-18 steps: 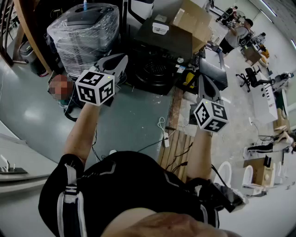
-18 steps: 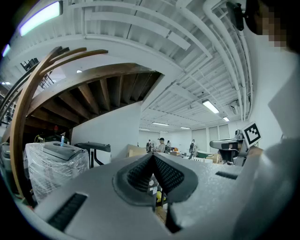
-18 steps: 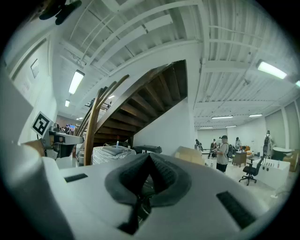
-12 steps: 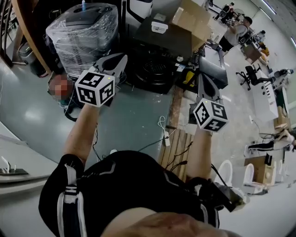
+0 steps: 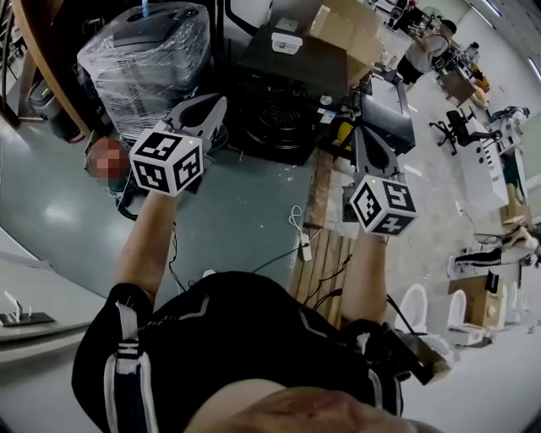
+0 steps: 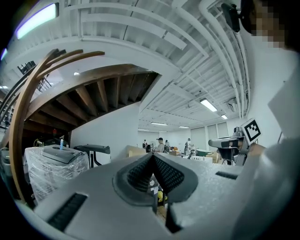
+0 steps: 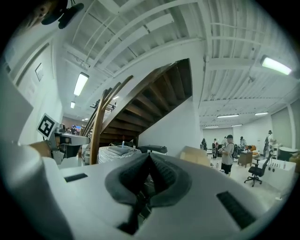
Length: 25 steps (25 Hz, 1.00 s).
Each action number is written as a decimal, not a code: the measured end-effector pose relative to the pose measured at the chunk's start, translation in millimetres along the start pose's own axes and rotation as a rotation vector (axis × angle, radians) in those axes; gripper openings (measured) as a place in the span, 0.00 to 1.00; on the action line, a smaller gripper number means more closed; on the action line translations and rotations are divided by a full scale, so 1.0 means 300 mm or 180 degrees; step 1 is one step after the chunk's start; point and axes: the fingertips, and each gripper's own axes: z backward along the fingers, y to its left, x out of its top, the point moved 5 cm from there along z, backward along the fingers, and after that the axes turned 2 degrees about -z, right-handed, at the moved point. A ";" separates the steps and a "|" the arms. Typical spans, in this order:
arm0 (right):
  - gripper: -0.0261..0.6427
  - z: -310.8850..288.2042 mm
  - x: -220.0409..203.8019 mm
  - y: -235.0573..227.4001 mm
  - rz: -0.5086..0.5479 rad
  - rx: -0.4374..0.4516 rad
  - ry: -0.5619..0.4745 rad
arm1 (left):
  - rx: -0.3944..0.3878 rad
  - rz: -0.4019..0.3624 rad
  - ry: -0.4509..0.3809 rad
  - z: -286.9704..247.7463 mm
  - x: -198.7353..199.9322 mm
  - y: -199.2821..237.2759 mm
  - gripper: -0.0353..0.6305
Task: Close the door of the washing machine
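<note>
A black washing machine [image 5: 296, 63] stands on the floor ahead of me, its round front [image 5: 281, 127] dark; whether its door stands open I cannot tell. My left gripper [image 5: 217, 105] is held level, short of the machine's left side, with its jaws shut on nothing [image 6: 153, 158]. Off the machine's right corner my right gripper [image 5: 362, 134] is level too, shut and empty [image 7: 149, 160]. Neither touches the machine. Each gripper shows at the edge of the other's view, the right gripper [image 6: 233, 141] and the left gripper [image 7: 68, 138].
A plastic-wrapped appliance [image 5: 144, 55] stands left of the machine, cardboard boxes [image 5: 348, 24] behind it. A power strip [image 5: 303, 249] with cables and a wooden pallet [image 5: 325, 269] lie on the floor near my feet. People [image 7: 228, 150] and an office chair [image 7: 257, 172] are far right.
Both grippers stay shut and level in front of me. The head view has tilted slightly, so the machine sits a little higher in the frame.
</note>
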 end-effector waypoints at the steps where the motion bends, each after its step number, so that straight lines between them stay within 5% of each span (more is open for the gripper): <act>1: 0.05 0.000 -0.003 0.003 0.0013 -0.0017 0.0004 | 0.0002 0.0003 0.0008 0.002 -0.003 0.002 0.06; 10: 0.05 -0.019 -0.008 0.048 0.0005 -0.0073 0.0008 | -0.0035 0.0024 0.0079 0.023 -0.029 0.041 0.06; 19: 0.05 -0.044 -0.012 0.094 -0.0011 -0.0105 0.0022 | -0.0106 -0.0206 0.0107 0.044 -0.031 0.065 0.06; 25: 0.05 -0.073 -0.016 0.153 0.0134 -0.0071 0.0043 | -0.0156 0.0004 0.0078 0.062 -0.030 0.123 0.06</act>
